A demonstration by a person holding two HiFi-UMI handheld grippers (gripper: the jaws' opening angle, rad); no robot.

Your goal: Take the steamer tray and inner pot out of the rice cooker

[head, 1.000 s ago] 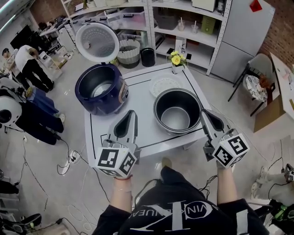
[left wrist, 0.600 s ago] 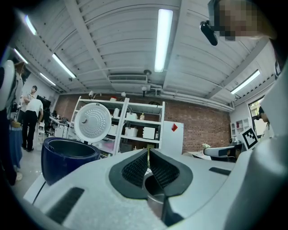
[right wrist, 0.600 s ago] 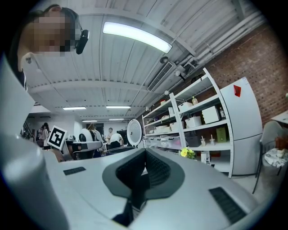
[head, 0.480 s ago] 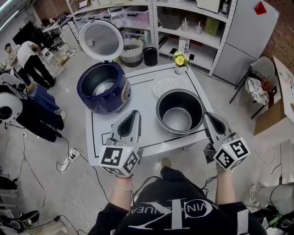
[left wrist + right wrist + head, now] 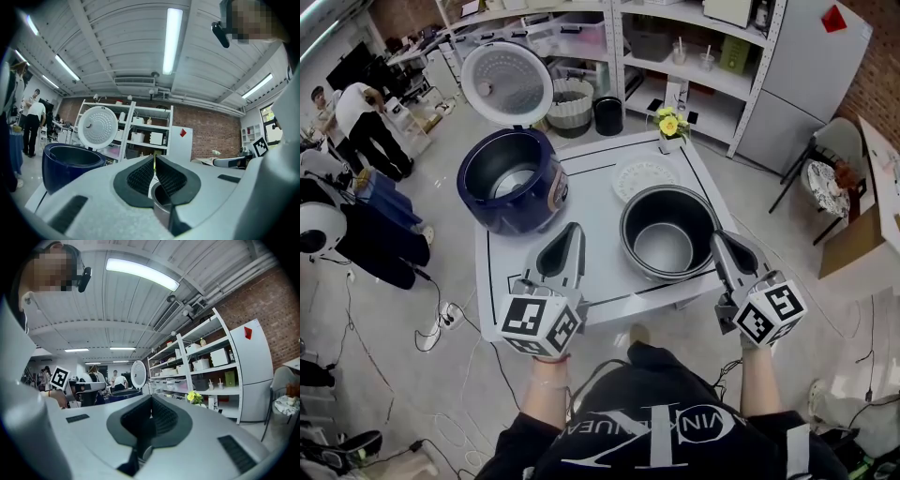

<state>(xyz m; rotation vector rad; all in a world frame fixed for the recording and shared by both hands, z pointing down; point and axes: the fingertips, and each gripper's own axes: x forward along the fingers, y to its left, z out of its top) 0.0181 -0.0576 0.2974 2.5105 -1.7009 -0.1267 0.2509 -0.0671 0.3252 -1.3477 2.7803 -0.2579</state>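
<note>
- Upper left: the rice cooker (image 5: pixel 511 183) has its lid up, so things can lift out.
- Lower middle: the left gripper (image 5: pixel 572 232) is squeezed together and holds nothing.
- Middle: the steamer tray (image 5: pixel 643 176) and inner pot (image 5: pixel 667 234) sit on the table (image 5: pixel 591 202), already out.
- Lower right: the right gripper (image 5: pixel 719 241) is squeezed together too, with nothing in it.

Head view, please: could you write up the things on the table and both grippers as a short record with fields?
table: white, with black outline marks
rice cooker: blue, rear left of table, lid raised
inner pot: dark, upright on table, right of rice cooker, empty
steamer tray: white, flat on table behind inner pot
flowers: yellow, at table's far edge
left gripper: fingers together, nothing held
right gripper: fingers together, nothing held
task state: steamer tray and inner pot both outside rice cooker
</note>
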